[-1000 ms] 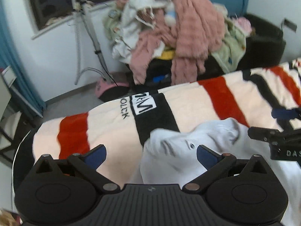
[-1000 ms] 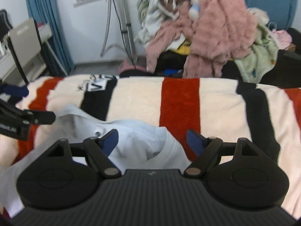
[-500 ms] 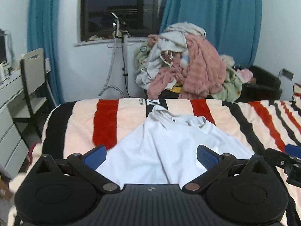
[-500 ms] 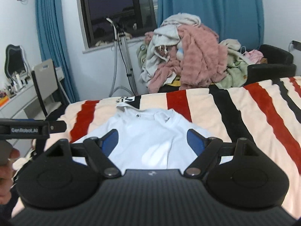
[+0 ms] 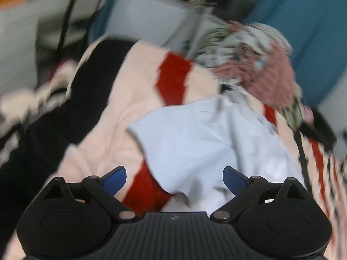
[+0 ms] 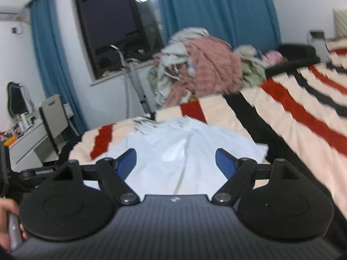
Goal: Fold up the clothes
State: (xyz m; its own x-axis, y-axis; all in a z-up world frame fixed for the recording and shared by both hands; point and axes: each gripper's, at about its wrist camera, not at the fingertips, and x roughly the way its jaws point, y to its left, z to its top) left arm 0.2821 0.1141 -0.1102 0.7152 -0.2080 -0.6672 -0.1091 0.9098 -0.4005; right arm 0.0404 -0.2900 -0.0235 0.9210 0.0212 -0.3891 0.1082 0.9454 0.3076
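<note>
- Left claw (image 5: 174, 178) swings down over the white shirt (image 5: 208, 138), jaws apart; right claw (image 6: 175, 162) likewise apart
- Shirt now spread on the bed (image 6: 303, 125); folding can begin

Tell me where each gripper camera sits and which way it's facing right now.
Left wrist: sits behind the open left gripper, tilted and blurred, looking down at the white shirt on the striped blanket.
Right wrist: sits behind the open right gripper, facing across the bed to the window; a hand shows at lower left.
Shared: shirt, blanket, clothes pile.
</note>
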